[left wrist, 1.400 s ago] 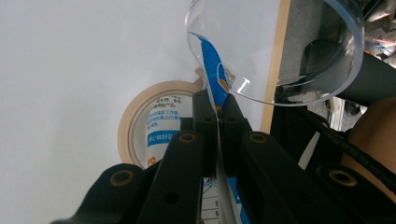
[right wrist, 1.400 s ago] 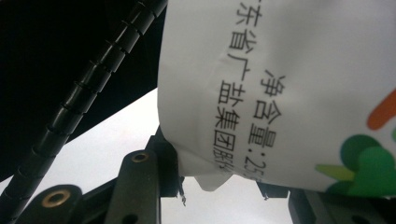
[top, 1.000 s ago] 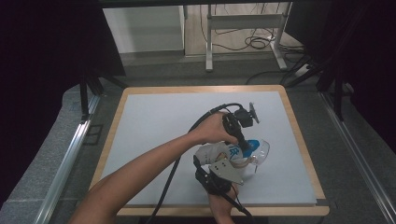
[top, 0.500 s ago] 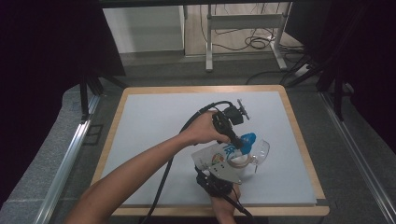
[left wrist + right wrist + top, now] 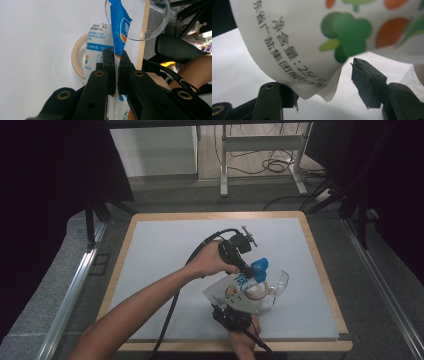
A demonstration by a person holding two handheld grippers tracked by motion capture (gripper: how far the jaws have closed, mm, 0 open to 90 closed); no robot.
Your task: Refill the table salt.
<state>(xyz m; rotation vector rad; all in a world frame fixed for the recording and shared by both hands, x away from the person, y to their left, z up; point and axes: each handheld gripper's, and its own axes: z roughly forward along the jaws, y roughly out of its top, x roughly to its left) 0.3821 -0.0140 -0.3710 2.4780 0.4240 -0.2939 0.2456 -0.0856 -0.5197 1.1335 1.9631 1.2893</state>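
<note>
The thin, floppy printed pouch [image 5: 239,292] lies at about 5 o'clock on the worktop [image 5: 160,255], its blue top pinched tight in the left claw [image 5: 116,56], while the right claw [image 5: 324,100] gapes apart beneath its limp, probably slippery bottom edge.

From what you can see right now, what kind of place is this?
Probably a lab or recording workspace, not a home. A wood-rimmed table with a grey mat stands between black curtains, loose cables lie on the floor behind, and the left gripper pinches a printed pouch.
</note>
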